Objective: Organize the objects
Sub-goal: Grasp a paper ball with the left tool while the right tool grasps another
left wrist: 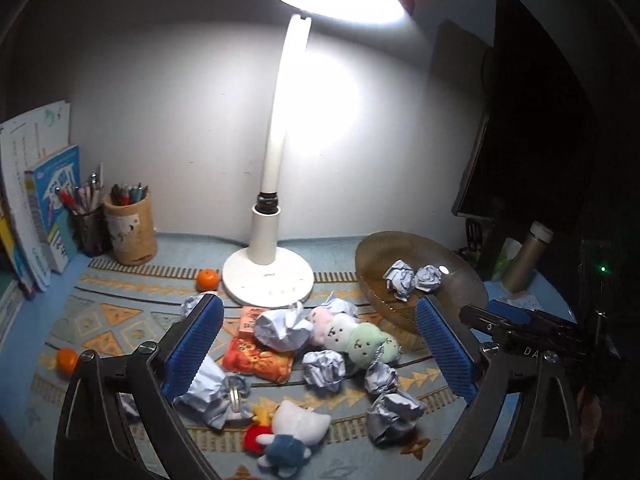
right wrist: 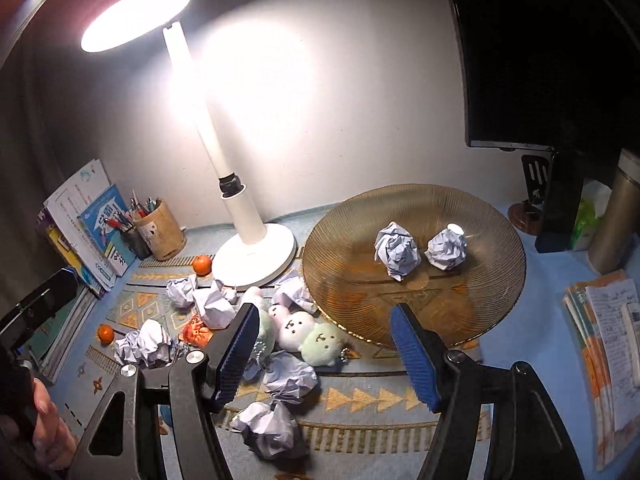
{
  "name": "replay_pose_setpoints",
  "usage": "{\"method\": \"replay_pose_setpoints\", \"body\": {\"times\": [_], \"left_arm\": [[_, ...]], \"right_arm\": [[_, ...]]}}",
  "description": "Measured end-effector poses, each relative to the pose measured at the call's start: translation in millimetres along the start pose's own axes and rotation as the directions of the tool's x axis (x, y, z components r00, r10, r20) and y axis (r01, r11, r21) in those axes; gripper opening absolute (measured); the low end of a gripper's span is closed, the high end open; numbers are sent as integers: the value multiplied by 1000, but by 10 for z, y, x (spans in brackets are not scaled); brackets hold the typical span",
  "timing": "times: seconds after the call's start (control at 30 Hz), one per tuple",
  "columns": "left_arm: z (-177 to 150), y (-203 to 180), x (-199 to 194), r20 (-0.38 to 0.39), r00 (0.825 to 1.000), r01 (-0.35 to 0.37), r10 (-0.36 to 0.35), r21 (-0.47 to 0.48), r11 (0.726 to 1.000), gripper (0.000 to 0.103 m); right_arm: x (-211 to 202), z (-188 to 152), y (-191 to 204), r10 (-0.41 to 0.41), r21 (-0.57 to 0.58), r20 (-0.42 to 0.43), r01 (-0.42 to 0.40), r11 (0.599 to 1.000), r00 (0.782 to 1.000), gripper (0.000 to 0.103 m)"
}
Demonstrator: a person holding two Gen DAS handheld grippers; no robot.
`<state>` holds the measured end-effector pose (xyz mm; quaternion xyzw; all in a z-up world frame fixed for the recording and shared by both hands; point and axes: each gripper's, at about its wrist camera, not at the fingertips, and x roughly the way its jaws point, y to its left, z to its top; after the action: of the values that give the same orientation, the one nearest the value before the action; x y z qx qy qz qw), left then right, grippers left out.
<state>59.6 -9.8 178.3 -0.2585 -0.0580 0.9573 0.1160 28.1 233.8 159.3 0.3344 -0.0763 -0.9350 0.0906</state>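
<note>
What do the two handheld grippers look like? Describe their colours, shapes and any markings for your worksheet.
Each gripper, left gripper and right gripper, has black angular metal arms with silver round screws and two flat fingers faced with ribbed blue pads. White letters "DA" mark the right gripper's body.

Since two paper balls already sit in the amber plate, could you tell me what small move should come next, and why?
Probably lower the open, empty left gripper onto the crumpled paper ball lying against the plush toys, then close. Two balls are in the plate; several still litter the mat.

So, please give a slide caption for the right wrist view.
Open right gripper before an amber glass plate holding two crumpled paper balls.
</note>
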Motion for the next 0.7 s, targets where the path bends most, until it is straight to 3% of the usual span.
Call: {"method": "replay_pose_setpoints", "body": {"times": [0.13,0.23,0.33,0.43,0.53,0.7], "left_arm": [[-401,610,-138,26,985,-168,171,-77,983,97],[-724,1085,-73,12,972,-232,236,-141,962,97],[-955,1435,36,-33,972,-234,232,-216,948,97],[-1096,1552,137,-55,974,-226,219,-256,940,97],[-1094,1537,115,-38,977,-212,209,-250,945,97],[-1111,1497,183,-81,977,-211,197,-231,950,97]], "right_arm": [[82,-403,52,-29,18,80,27,999,996,67],[212,-615,3,-59,32,113,55,998,992,67],[350,-721,-55,-83,45,109,78,996,991,67],[466,-760,-91,-75,40,73,72,997,994,67],[518,-781,-124,-83,47,54,80,996,995,67],[472,-793,-61,-91,22,73,90,996,993,67]]}}
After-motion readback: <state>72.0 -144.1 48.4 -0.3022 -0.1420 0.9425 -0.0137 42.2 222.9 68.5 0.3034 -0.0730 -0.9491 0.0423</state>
